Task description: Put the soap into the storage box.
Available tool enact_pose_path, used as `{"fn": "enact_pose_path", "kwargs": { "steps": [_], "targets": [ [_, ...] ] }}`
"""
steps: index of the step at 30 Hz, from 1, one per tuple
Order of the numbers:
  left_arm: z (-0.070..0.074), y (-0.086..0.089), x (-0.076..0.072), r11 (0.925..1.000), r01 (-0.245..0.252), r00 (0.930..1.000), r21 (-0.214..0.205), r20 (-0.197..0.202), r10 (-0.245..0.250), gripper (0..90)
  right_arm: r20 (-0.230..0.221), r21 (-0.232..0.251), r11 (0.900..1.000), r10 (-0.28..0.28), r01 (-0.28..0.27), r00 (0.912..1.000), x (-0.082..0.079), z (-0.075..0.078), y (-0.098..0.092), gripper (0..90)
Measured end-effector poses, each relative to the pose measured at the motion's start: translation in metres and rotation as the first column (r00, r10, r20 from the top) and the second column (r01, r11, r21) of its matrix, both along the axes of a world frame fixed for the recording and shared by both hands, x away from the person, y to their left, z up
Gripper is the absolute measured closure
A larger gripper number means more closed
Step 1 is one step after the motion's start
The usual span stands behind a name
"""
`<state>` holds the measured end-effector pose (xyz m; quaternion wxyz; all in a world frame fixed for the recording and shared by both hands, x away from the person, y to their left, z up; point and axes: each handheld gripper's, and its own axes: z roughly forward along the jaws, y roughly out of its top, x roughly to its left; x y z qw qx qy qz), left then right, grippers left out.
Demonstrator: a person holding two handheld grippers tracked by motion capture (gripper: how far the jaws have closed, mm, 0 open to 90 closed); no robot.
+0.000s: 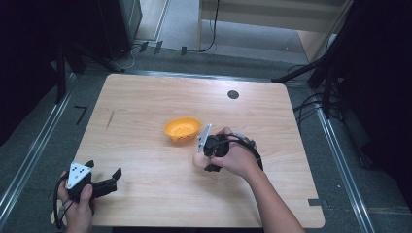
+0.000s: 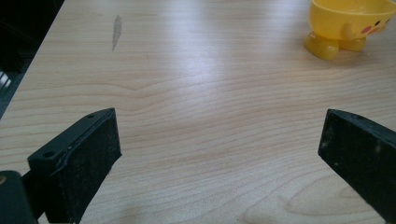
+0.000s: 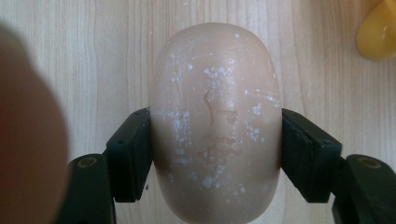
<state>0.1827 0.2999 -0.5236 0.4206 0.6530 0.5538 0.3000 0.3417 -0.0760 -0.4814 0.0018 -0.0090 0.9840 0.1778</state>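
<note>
Where the light wooden table [image 1: 160, 204] runs toward its middle, a pale beige egg [image 1: 198, 159] caught in the right gripper [image 1: 206, 156], just in front of the yellow bowl [image 1: 181, 129] and apart from it; in the right gripper view, both black jaws pressed flat on the egg's [image 3: 215, 121] two sides, its shell flecked with white and marked with faint raised lines; table grain behind it, and a yellow corner of the bowl [image 3: 377, 32] at the upper right; a blurred patch at the left edge, too soft to identify. Right hand [image 1: 236, 155] wrapped round the gripper body, cable looping over the wrist. At the near left corner of the table, the left gripper [image 1: 104, 175] held in the left hand [image 1: 77, 206], grey three-cornered plate on top, jaws spread wide with only bare wood between them; in the left gripper view, a grey smear [image 2: 116, 31] on the wood far ahead to the left, and the bowl [image 2: 348, 23] at upper right, standing on small yellow feet. Round dark mark [image 1: 233, 94] near the table's far edge.
</note>
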Motion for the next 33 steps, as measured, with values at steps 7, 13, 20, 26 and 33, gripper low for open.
{"fn": "enact_pose_path", "kwargs": {
  "steps": [7,13,20,26,33],
  "targets": [
    [0.000,0.000,0.000,1.0000,0.003,1.0000,0.003,-0.002,-0.003,0.0,0.002,-0.013,0.9998,0.018,-0.018,0.9998,0.008,0.008,0.008,33.4],
    [0.000,0.000,0.000,1.0000,0.003,1.0000,0.002,-0.006,-0.003,0.0,0.006,-0.020,0.9993,0.033,-0.033,0.9994,0.014,0.016,0.016,33.3],
    [0.000,-0.001,0.001,1.0000,0.006,1.0000,0.008,-0.005,-0.006,0.0,0.016,-0.012,0.9982,0.059,-0.059,0.9981,0.023,0.020,0.024,33.3],
    [0.000,-0.002,0.000,0.9997,0.012,0.9999,0.022,-0.003,-0.012,0.0,0.014,-0.012,0.9979,0.064,-0.064,0.9978,0.030,0.024,0.030,33.3],
    [0.000,-0.002,0.000,0.9998,0.011,0.9999,0.019,-0.003,-0.011,0.0,0.023,-0.017,0.9965,0.083,-0.082,0.9963,0.037,0.030,0.037,33.3]
  ]
}}
